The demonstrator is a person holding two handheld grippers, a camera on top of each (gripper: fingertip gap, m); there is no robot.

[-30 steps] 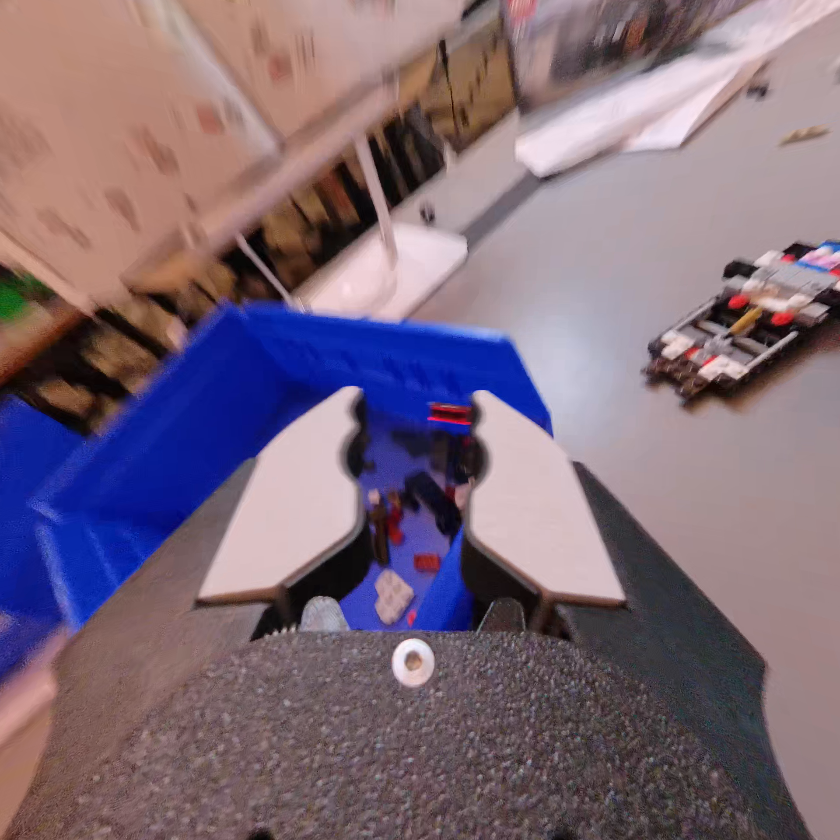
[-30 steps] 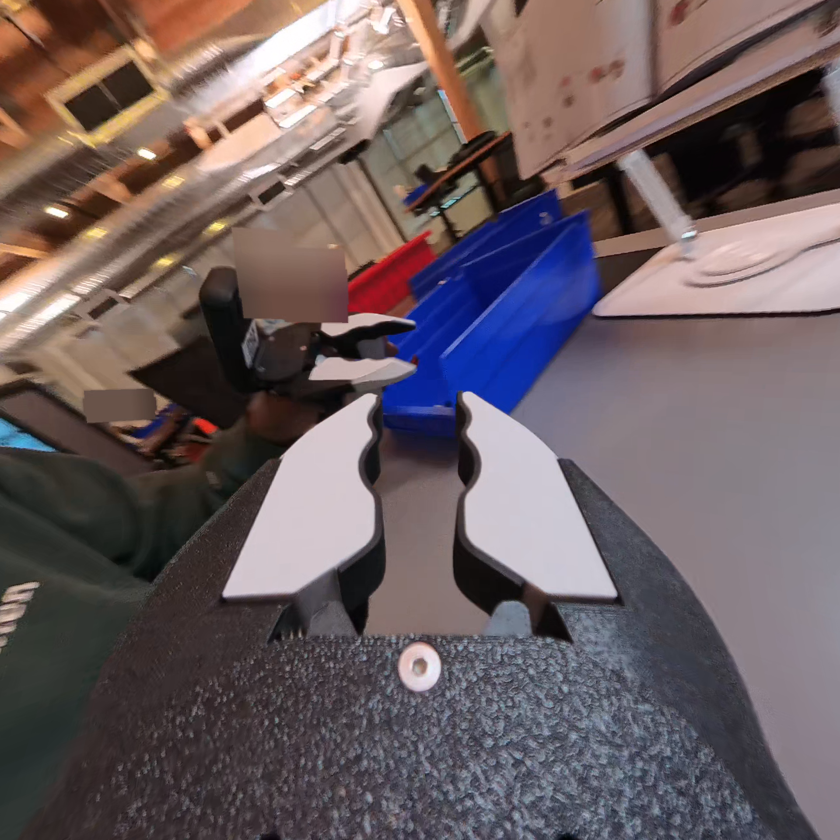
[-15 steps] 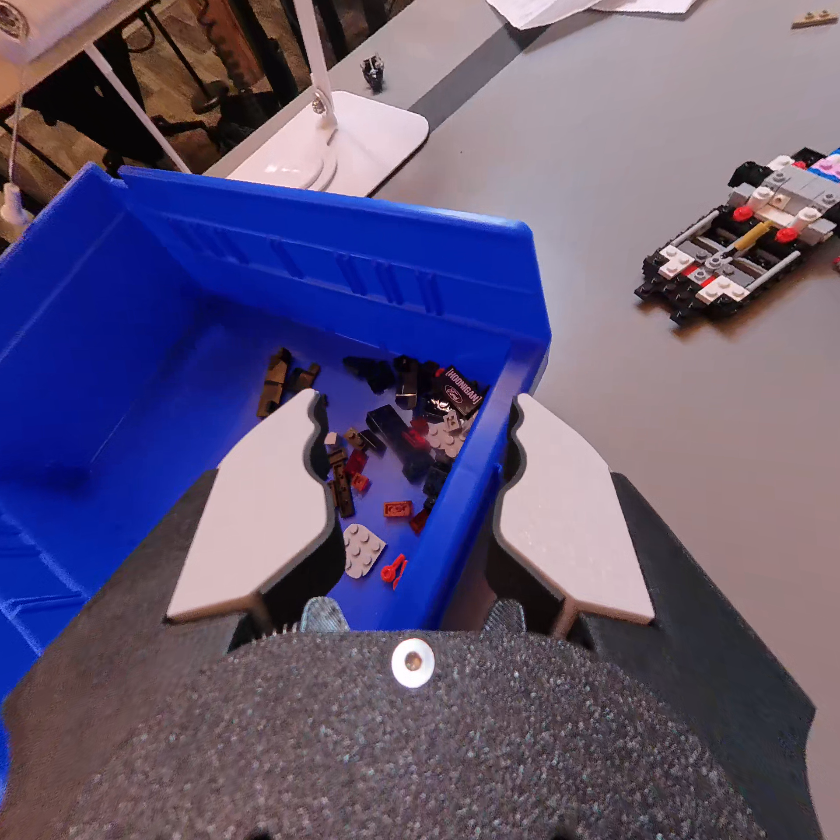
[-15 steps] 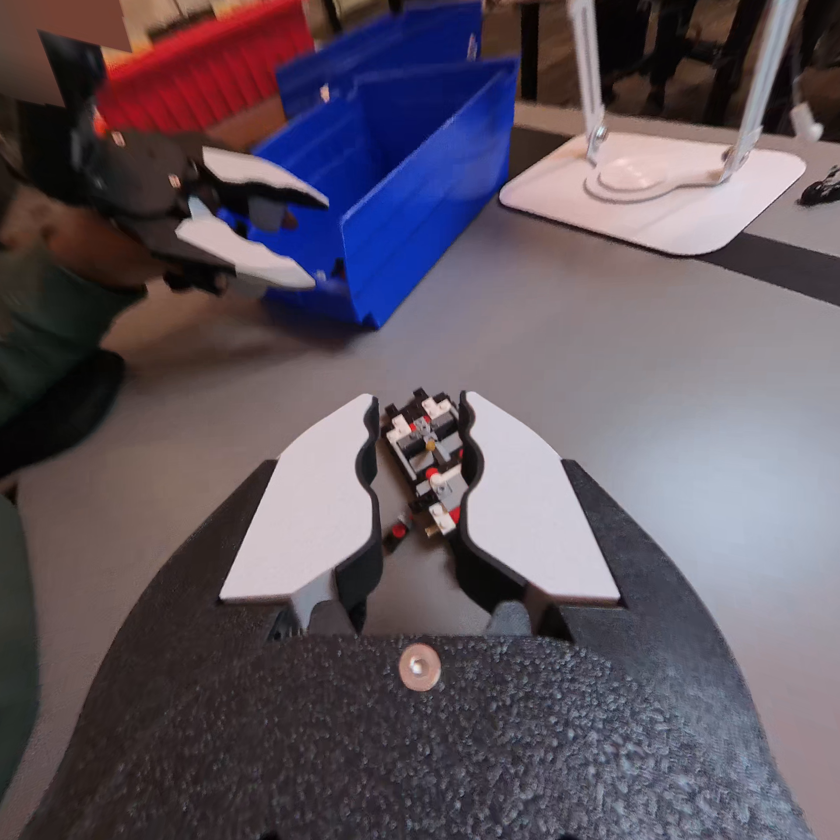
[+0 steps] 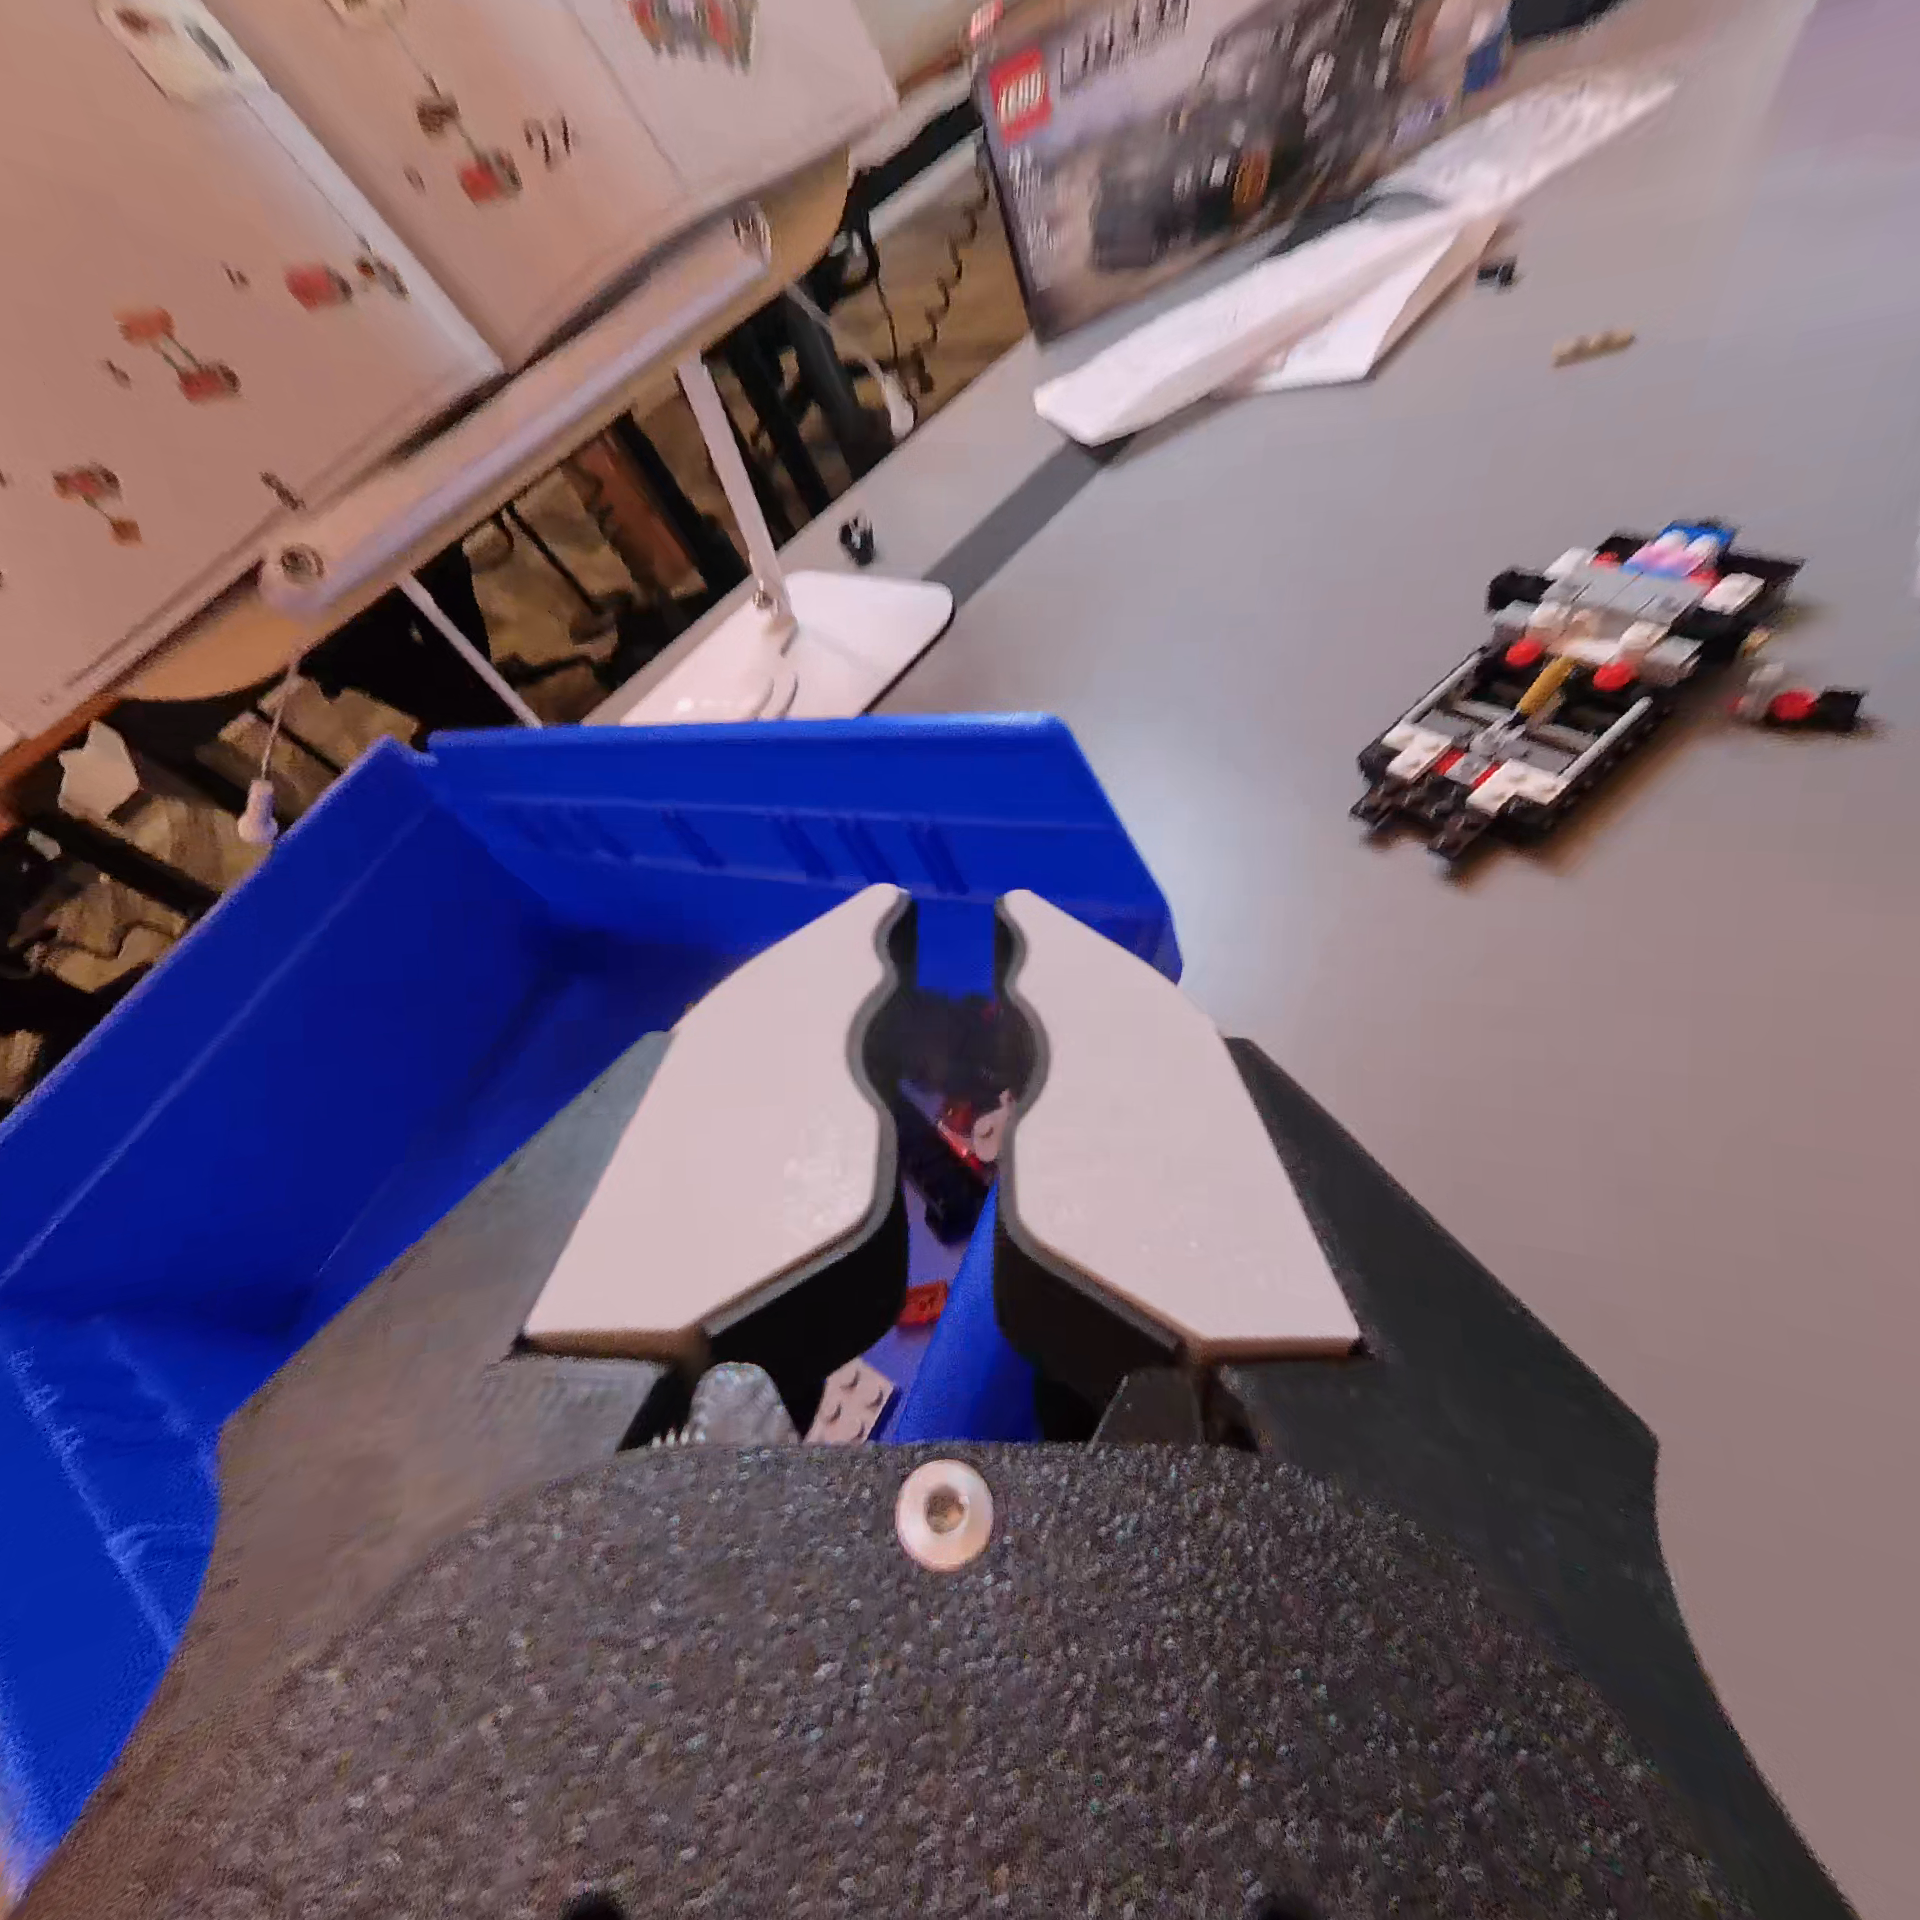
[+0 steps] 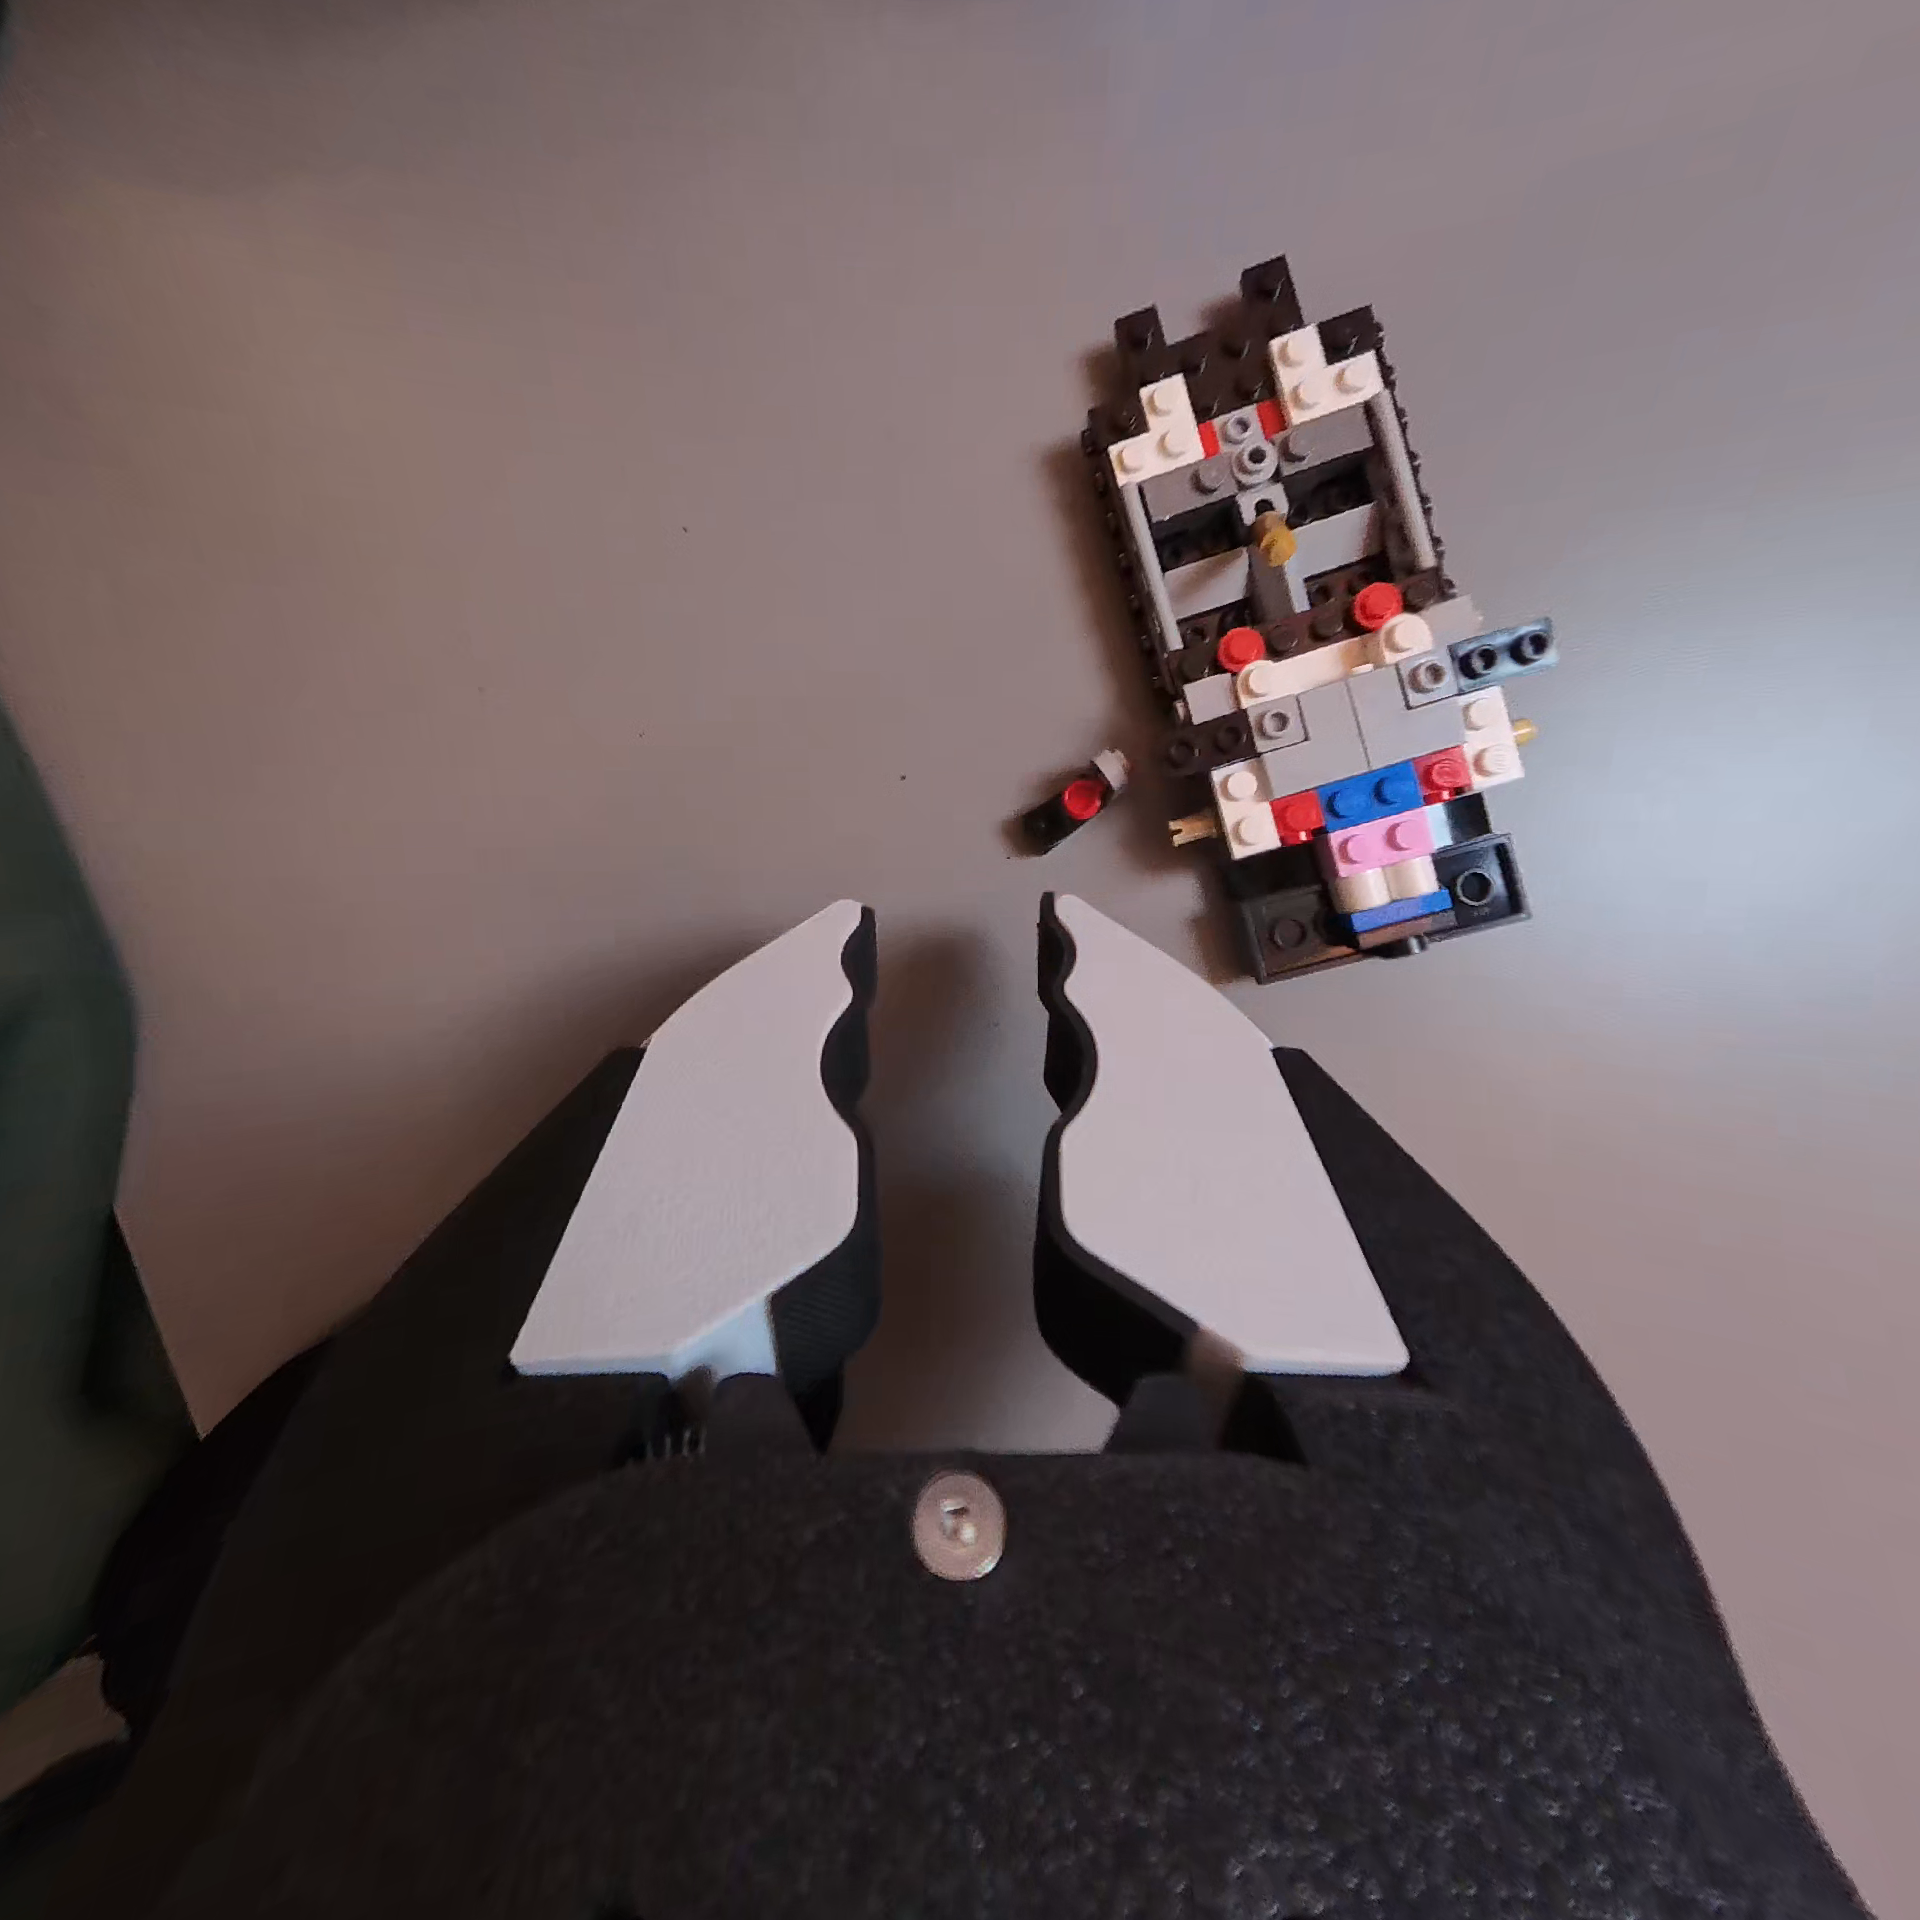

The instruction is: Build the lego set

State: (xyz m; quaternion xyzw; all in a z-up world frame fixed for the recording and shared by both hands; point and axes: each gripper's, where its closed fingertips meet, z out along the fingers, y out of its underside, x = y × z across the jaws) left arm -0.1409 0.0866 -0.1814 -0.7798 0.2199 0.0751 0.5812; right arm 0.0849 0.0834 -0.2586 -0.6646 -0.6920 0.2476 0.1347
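A grey surface [image 6: 520,416] carries a part-built brick car [image 6: 1320,623], with a small loose black-and-red piece [image 6: 1070,805] just beside it. Farther off stand a white lamp base [image 5: 831,644], white booklets [image 5: 1278,322] and a printed box [image 5: 1195,156], all blurred. The left gripper [image 5: 954,909] sits at the right wall of a blue bin [image 5: 312,1039] holding loose bricks [image 5: 956,1101]; its fingers are nearly together, seemingly pinching that wall, narrower than half a second ago. The right gripper [image 6: 956,914], part open and empty, now hovers short and left of the car, which earlier lay between its fingers.
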